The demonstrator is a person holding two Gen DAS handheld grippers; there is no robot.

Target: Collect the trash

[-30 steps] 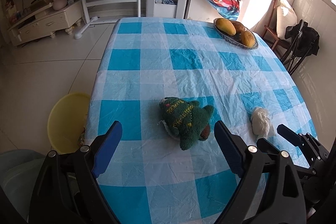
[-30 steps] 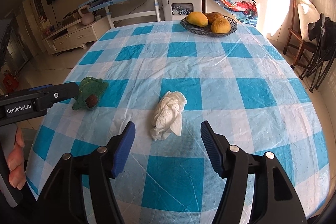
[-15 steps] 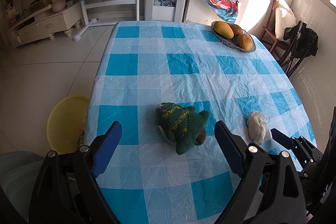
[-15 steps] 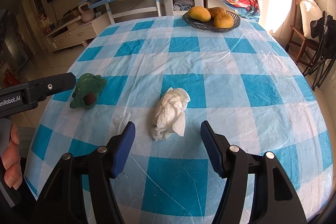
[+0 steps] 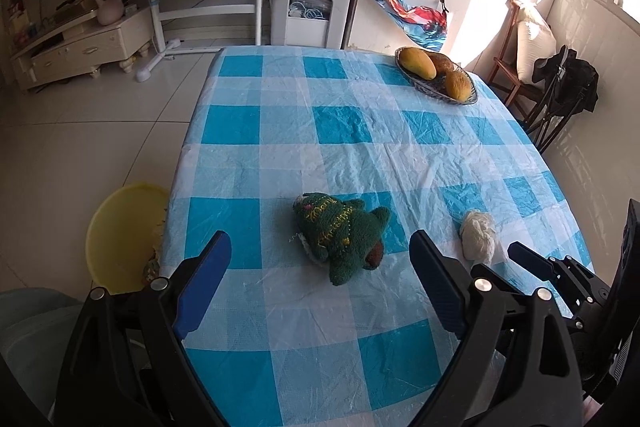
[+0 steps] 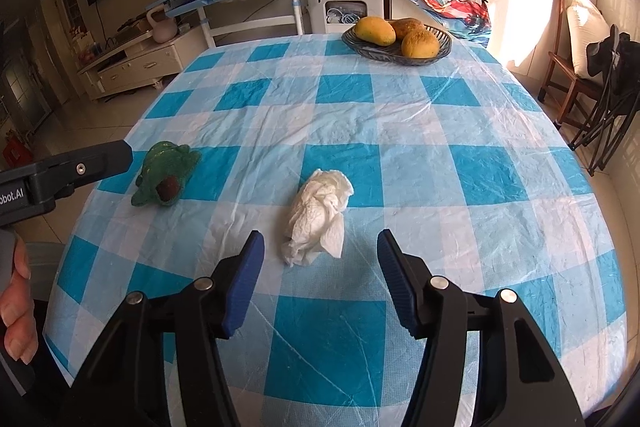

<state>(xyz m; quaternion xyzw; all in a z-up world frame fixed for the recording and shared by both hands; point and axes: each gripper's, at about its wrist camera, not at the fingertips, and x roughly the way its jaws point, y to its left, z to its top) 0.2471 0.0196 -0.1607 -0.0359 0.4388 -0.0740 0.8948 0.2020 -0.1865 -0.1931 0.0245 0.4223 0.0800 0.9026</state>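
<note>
Crumpled tissue (image 6: 318, 217), the one clear piece of trash on the table, lies on the checked tablecloth (image 6: 400, 131) just ahead of the right gripper (image 6: 320, 269), a little left of the midline between its blue pads. That gripper's jaws have just been closing a little, yet they stand apart with nothing between them; the tissue sits beyond the fingertips, untouched. The step in hand looks like the approach to the first pick. The next move calls for carrying the right gripper forward and down until the pads flank the wad, then closing gently, since soft paper will crush and could slip out if caught only by an edge.

To the left, the left gripper (image 5: 320, 269) is wide open and empty above the cloth, with a green plush Christmas tree (image 5: 340, 237) lying just ahead of it; whether that counts as trash is doubtful. Beside the table's left edge, on the floor, a yellow basin (image 5: 120, 227) holds some scraps and seems the likely place for the tissue. At the far end stands a basket of mangoes (image 6: 396, 37).
</note>
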